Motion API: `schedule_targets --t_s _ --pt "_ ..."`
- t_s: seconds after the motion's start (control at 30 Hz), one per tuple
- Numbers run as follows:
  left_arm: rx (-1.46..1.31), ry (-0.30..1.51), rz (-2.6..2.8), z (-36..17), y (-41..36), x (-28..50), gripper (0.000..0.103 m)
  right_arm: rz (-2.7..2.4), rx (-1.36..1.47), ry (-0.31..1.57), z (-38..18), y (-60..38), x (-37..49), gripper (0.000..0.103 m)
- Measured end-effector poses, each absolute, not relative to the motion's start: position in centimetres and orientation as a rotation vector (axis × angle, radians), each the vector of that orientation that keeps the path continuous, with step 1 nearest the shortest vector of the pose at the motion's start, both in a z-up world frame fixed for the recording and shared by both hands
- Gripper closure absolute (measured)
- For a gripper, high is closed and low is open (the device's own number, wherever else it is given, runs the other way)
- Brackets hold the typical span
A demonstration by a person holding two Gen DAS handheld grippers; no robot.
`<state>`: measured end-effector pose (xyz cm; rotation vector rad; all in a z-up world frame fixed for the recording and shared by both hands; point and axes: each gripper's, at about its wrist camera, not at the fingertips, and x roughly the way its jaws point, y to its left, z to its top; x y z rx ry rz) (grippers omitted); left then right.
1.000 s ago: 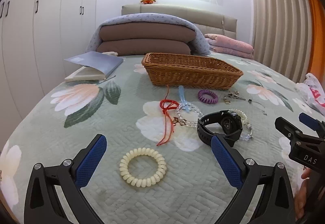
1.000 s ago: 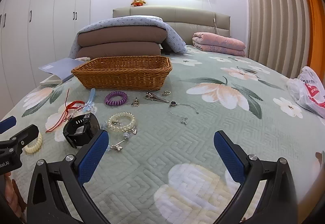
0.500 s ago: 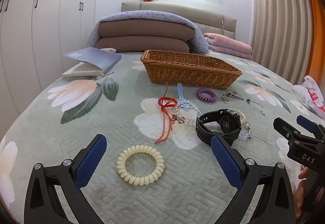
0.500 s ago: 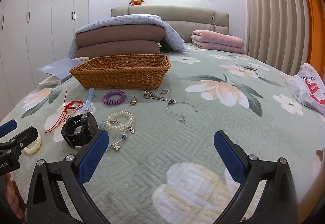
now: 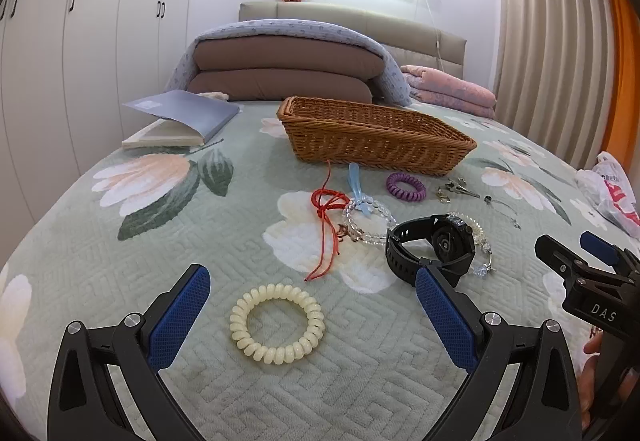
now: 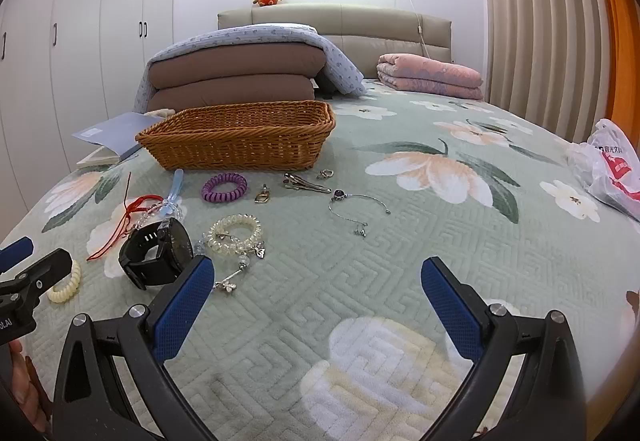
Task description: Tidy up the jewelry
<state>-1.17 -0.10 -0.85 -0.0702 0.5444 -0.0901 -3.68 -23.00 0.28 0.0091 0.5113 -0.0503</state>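
we see our right gripper [image 6: 316, 299] with its blue pads wide apart above bare quilt [image 6: 400, 261]. ahead left lie a black watch [image 6: 154, 253], a pearl bracelet [image 6: 236, 229], a purple coil tie [image 6: 224, 187] and a thin silver chain [image 6: 356, 207]. the wicker basket [image 6: 240, 137] sits beyond them. our left gripper [image 6: 24, 273] shows at the left edge beside a cream coil tie [image 6: 66, 283].

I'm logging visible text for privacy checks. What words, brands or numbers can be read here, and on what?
"DAS": white letters on the black body of the right gripper, seen from the left wrist view.
"LAI": end of a cut-off word on the left gripper, seen from the right wrist view.
Plastic bag: red and dark print, too blurred to read.
Blue booklet: pale label, unreadable.
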Motion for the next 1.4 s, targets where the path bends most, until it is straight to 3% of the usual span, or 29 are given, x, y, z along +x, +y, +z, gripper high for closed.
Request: schedule_targets --t_s 1.4 --pt "-0.058 0.473 -0.094 0.0 -0.1 -2.4 0.001 -0.044 0.034 0.497 0.5 -23.1 -3.8 0.0"
